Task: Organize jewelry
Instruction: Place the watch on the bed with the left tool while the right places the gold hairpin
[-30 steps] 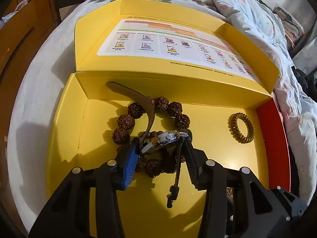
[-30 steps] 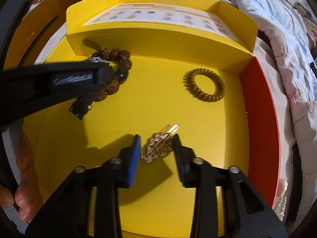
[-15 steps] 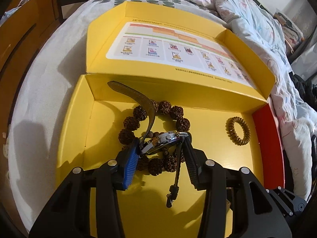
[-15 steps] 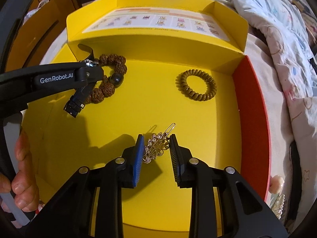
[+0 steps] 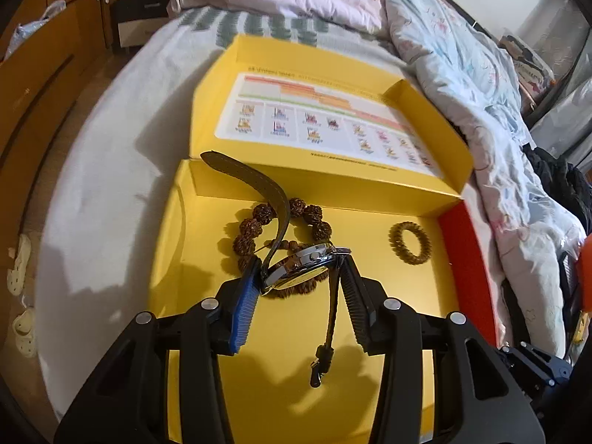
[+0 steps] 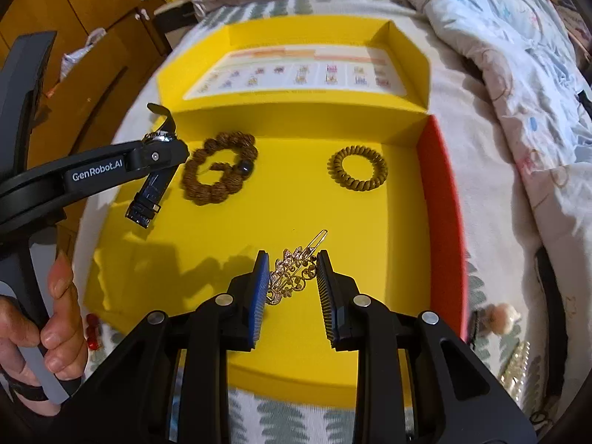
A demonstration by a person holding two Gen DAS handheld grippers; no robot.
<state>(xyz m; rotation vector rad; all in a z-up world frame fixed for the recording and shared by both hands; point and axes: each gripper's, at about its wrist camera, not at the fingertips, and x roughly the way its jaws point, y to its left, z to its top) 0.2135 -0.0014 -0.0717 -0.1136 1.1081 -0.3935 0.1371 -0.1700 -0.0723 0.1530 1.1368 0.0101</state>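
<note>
My left gripper (image 5: 298, 272) is shut on a wristwatch (image 5: 301, 264) with a dark strap and holds it above the open yellow box (image 5: 370, 388), over a brown bead bracelet (image 5: 251, 225). The watch also shows in the right wrist view (image 6: 157, 140), its strap hanging down. My right gripper (image 6: 292, 266) is shut on a gold ornate hair clip (image 6: 294, 272) and holds it above the box floor (image 6: 259, 214). The bead bracelet (image 6: 218, 172) and a brown coil hair tie (image 6: 357, 167) lie on the box floor.
The box sits on a bed, its lid (image 5: 325, 122) open flat at the back and a red wall (image 6: 442, 199) on the right. A quilt (image 5: 462, 74) is piled at the right. Small items (image 6: 499, 318) lie on the bed beside the box. Wooden furniture (image 5: 37, 74) stands at the left.
Both grippers have risen away from the box with their items. The right gripper closed on the hair clip and lifted it off the floor.
</note>
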